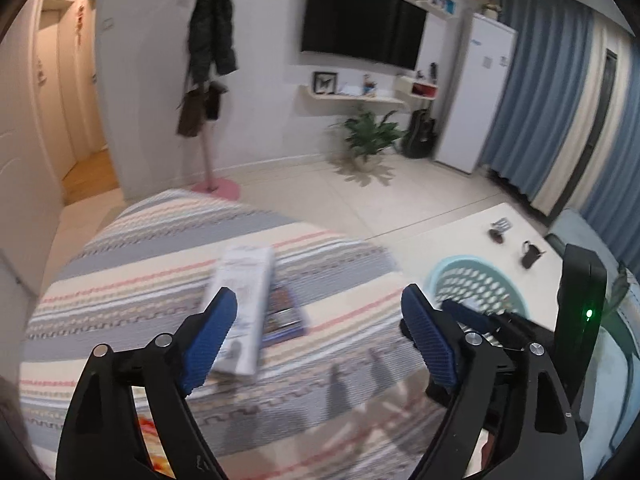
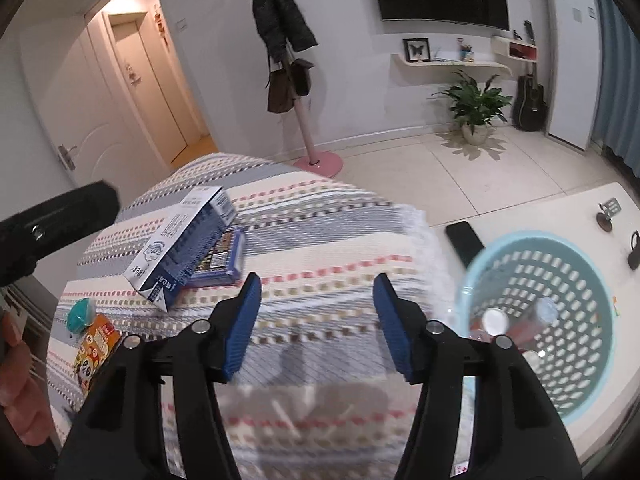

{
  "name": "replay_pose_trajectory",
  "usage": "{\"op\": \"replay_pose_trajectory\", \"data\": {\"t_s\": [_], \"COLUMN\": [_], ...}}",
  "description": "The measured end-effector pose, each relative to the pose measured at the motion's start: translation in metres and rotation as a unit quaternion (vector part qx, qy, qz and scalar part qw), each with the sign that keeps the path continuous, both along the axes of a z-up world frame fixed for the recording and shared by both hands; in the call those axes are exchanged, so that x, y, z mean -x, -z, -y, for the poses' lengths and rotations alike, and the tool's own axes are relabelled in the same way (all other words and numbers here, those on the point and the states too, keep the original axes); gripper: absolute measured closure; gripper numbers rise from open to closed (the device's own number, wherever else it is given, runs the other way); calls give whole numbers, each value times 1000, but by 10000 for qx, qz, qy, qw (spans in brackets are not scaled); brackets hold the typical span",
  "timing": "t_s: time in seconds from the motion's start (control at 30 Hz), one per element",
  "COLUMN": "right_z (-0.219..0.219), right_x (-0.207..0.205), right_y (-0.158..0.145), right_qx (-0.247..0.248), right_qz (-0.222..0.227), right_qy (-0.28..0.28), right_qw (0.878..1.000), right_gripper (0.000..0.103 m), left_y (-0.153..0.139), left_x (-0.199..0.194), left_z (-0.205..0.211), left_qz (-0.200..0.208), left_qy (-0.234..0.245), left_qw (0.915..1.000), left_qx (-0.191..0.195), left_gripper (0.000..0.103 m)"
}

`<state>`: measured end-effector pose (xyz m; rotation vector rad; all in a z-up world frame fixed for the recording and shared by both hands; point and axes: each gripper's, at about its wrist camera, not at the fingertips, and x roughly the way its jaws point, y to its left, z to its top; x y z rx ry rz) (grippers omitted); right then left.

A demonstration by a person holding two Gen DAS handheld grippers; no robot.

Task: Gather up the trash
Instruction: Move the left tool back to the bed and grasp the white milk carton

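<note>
On the striped woven cloth (image 1: 160,272) in the left wrist view lies a long white and blue cardboard carton (image 1: 240,304), blurred, resting partly over a flat blue printed box (image 1: 286,312). The left gripper (image 1: 320,344) hangs above the cloth with its blue-padded fingers (image 1: 210,342) spread wide apart and nothing between them; the carton sits just beyond the left pad. To the right stands a pale blue perforated plastic basket (image 1: 452,270) on a white table (image 1: 472,224), partly hidden by the right-hand tool.

In the right wrist view, the right gripper (image 2: 318,320) is likewise spread apart and holds nothing. The carton (image 2: 180,248) lies tilted over the flat box (image 2: 224,260), well left of the gripper. Near the cloth's left edge sit a teal rounded object (image 2: 80,314) and an orange printed packet (image 2: 98,344). The basket (image 2: 560,320) stands at right, holding bottles I cannot identify clearly. A black phone (image 2: 464,242) lies just beside it.
</note>
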<state>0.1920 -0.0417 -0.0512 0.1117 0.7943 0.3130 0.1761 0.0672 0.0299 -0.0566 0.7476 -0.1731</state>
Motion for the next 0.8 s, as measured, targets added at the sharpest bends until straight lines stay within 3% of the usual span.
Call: {"op": "replay_pose_trajectory", "data": {"t_s": [0.23, 0.5, 0.6, 0.73, 0.8], "right_z": [-36, -42, -46, -54, -59], "right_x": [-17, -23, -24, -23, -22], "right_y": [25, 36, 36, 37, 36], "right_qx": [-1, 97, 167, 310, 392], "right_qz": [-103, -218, -211, -208, -205], "right_qy": [-206, -252, -297, -429, -547], "right_qw": [9997, 9994, 9992, 9984, 9975], "right_gripper": [41, 41, 41, 41, 41], "left_y": [36, 74, 83, 95, 96], "left_x": [-23, -65, -75, -78, -75], "left_z": [-52, -61, -63, -63, -65], "left_qz": [-450, -1215, -1382, -1488, -1449], "left_qy": [-363, -237, -230, -228, -204], "left_qw": [9983, 9923, 9900, 9885, 9891], "left_qx": [-36, -68, 151, 169, 154], "left_gripper": [19, 21, 27, 44, 44]}}
